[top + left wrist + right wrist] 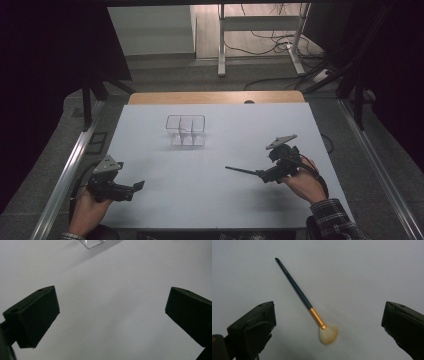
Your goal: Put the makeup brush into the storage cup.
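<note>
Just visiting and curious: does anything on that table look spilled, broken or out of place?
Nothing stands out. A brush lies flat on the white table, and a clear divided box stands upright farther back. No spills or damage show.

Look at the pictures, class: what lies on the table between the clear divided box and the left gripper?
Nothing: in the high view the white table is bare from the clear divided box to the left gripper. The left gripper view shows the same bare stretch.
</note>
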